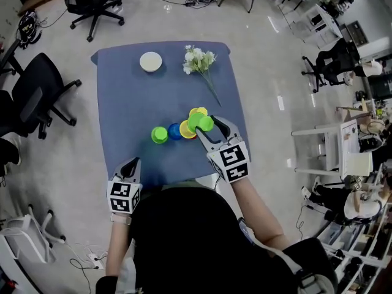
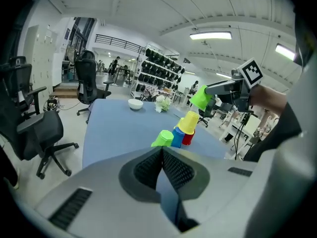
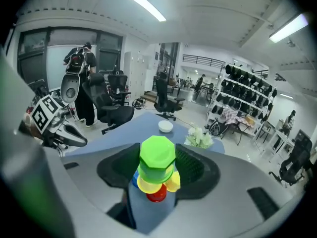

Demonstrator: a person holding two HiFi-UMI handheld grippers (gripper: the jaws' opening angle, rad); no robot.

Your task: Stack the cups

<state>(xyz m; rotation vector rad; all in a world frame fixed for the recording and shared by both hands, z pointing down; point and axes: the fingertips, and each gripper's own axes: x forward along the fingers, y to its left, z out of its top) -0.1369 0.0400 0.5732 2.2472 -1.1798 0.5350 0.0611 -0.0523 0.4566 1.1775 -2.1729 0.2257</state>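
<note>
**Head view.** On the blue table (image 1: 122,90), a little right of the frame's centre, the right gripper (image 1: 211,127) is clamped wide across a green cup (image 1: 201,123). The cup is bottom-up, over a tight cluster of cups. In that cluster are yellow cups (image 1: 187,130), a blue cup (image 1: 174,131) and, at its left end, another green cup (image 1: 159,135). The left gripper (image 1: 132,164) sits at the table's lower left edge, well apart from the cups. A white bowl (image 1: 150,61) and a spray of flowers (image 1: 199,60) lie toward the top of the frame.

**Left gripper view.** This gripper's jaws are pressed together with nothing between them. From this low angle the held cup at upper right is clearly off the table, above the cluster. A red cup (image 2: 188,140) also shows under a yellow one, which the head view does not reveal.

**Right gripper view.** The green cup fills the middle of the frame, its flat base toward the camera and a ribbed pad against each side. Yellow, red and blue show just beneath it.

The cups look like thin, light plastic. They are probably smooth and tapered, so they are likely to slip upward out of a loose pinch and to buckle under a hard one. A moderate hold across the side wall near the stiffer closed end looks safest.
</note>
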